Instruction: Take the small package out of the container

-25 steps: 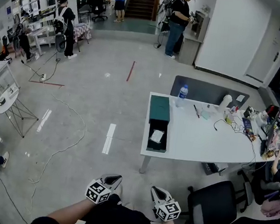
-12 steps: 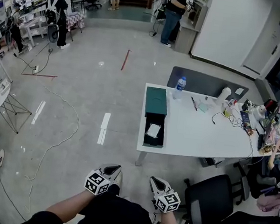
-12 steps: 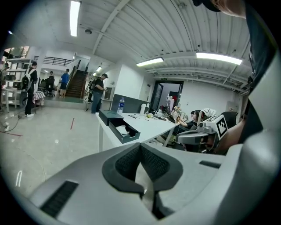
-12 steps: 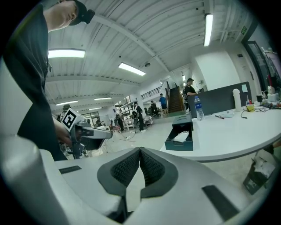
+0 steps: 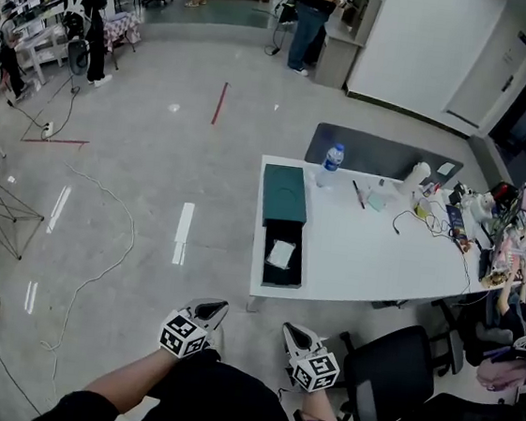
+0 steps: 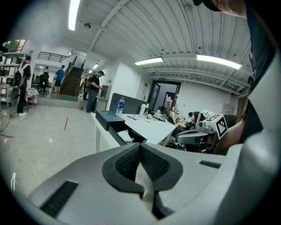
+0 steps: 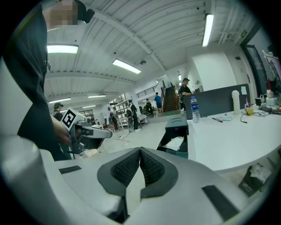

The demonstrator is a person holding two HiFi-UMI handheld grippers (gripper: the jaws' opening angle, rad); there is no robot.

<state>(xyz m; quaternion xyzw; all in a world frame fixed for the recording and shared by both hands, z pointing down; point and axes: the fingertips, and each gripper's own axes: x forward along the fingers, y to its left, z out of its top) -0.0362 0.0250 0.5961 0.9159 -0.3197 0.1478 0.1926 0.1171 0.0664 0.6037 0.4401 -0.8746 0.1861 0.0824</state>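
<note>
On the left end of a white table [image 5: 361, 259] stands a dark green container [image 5: 267, 265], open, its lid [image 5: 284, 191] just behind it. A small white package [image 5: 281, 253] lies inside. Both grippers hang low in front of the person's body, well short of the table. The left gripper [image 5: 213, 307] and the right gripper [image 5: 293, 331] are shut and hold nothing. The left gripper view shows shut jaws at the left gripper [image 6: 140, 148], with the container [image 6: 109, 121] far ahead. In the right gripper view the right gripper [image 7: 139, 153] points toward the container [image 7: 177, 127] and the package [image 7: 174, 143].
A water bottle [image 5: 329, 165] stands behind the lid. Pens, cables and desk clutter [image 5: 474, 224] cover the table's right part. A black office chair [image 5: 395, 376] is at the near right. A cable [image 5: 96, 266] snakes over the floor at left. People [image 5: 309, 12] stand far back.
The view has closed in on the table: the container and table have slid left and down. Both grippers stay shut at the same place before the body.
</note>
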